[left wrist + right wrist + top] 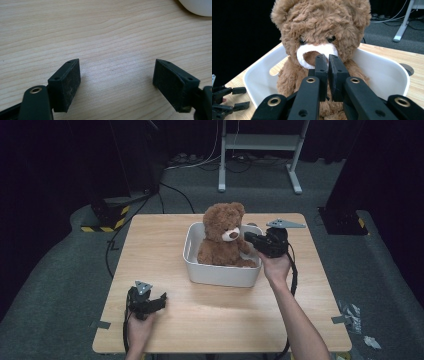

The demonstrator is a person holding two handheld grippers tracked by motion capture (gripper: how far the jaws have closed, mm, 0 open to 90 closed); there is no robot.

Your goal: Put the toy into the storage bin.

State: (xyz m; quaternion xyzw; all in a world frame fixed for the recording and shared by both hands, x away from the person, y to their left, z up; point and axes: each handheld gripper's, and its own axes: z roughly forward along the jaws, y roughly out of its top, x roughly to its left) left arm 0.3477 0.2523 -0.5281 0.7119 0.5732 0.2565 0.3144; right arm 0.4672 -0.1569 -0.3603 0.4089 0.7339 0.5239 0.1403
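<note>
A brown teddy bear point(222, 237) sits upright in a white bin point(220, 275) at the middle of the table. My right gripper point(248, 236) is level over the bin's right rim, its tips close to the bear's muzzle. In the right gripper view the jaws point(328, 58) stand almost together with only a thin slit and nothing between them, just in front of the bear point(322, 32) and apart from it. My left gripper point(161, 300) rests low near the table's front left. Its pads point(67, 82) stand wide open over bare wood.
The wooden table point(200, 320) has free surface around the bin point(384, 75). A round grommet point(405, 68) sits in the tabletop behind the bin. On the floor beyond stand a white frame point(260, 150), cables and a black-yellow striped base point(105, 217).
</note>
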